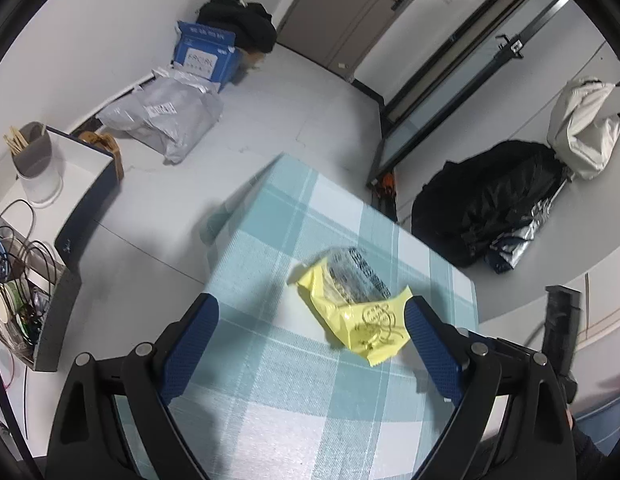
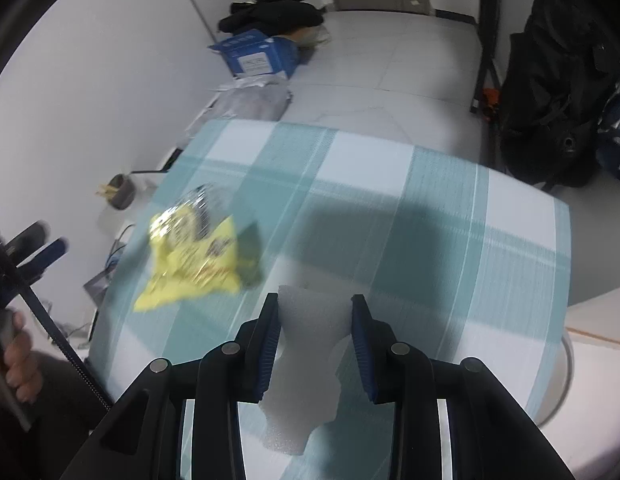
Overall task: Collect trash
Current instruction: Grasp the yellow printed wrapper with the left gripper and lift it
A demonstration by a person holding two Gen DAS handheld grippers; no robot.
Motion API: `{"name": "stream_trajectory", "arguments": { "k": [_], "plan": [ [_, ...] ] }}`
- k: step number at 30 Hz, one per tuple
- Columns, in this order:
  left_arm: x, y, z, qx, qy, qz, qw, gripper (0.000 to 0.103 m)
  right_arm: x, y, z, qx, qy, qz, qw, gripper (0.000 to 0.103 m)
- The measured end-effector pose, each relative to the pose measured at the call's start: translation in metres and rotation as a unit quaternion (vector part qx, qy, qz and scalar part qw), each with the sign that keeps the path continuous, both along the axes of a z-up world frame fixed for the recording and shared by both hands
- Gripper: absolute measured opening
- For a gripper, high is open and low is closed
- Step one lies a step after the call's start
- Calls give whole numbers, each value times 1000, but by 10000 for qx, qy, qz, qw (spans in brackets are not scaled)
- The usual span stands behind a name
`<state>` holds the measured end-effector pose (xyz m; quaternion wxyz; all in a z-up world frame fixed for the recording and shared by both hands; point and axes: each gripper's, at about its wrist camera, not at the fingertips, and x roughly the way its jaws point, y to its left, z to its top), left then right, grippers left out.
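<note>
A: Nearest first. What is the right gripper [image 2: 315, 306] doing?

B: Its 2 blue pads are clamped on a piece of white foam sheet [image 2: 306, 364], which hangs between them above the checked tablecloth [image 2: 430, 216].

A: And the left gripper [image 1: 310, 312]?

B: Its jaws stand wide apart with nothing between the pads. In its own view, the pad at 4 o'clock sits just beside the yellow wrapper [image 1: 356, 312]; I cannot tell whether it touches.

A: Where does that wrapper lie?

B: Flat on the cloth, crumpled, with a clear printed part at its far end. From the right wrist it sits at 10 o'clock of the foam, blurred. A hand [image 2: 14, 356] shows at 8 o'clock in that view.

A: Farther out?

B: From the left wrist, a grey cup [image 1: 32, 152] with wooden sticks at 10 o'clock, a grey parcel bag [image 1: 166, 116] and a blue box [image 1: 204, 54] near 11, black clothing [image 1: 240, 20] behind the box, and a black bag [image 1: 494, 200] at 2 o'clock on the floor.
</note>
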<state>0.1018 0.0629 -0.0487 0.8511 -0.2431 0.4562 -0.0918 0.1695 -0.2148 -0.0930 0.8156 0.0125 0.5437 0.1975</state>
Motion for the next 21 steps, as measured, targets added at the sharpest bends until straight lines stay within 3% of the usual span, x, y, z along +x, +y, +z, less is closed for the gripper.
{"name": "stream_trajectory", "arguments": {
  "k": [9, 14, 18, 21],
  "plan": [
    [4, -18, -24, -303, 641, -218, 9972, 92, -41, -16, 4, 438, -384, -13, 9983, 33],
    [14, -18, -24, -346, 693, 54, 9970, 92, -55, -20, 7, 524, -546, 16, 9971, 33],
    [33, -30, -22, 283, 704, -3, 9971, 92, -62, -20, 9, 527, -631, 202, 9964, 33],
    [44, -43, -31, 843, 913, -194, 9921, 92, -66, -26, 10, 626, -641, 229, 9957, 33]
  ]
}}
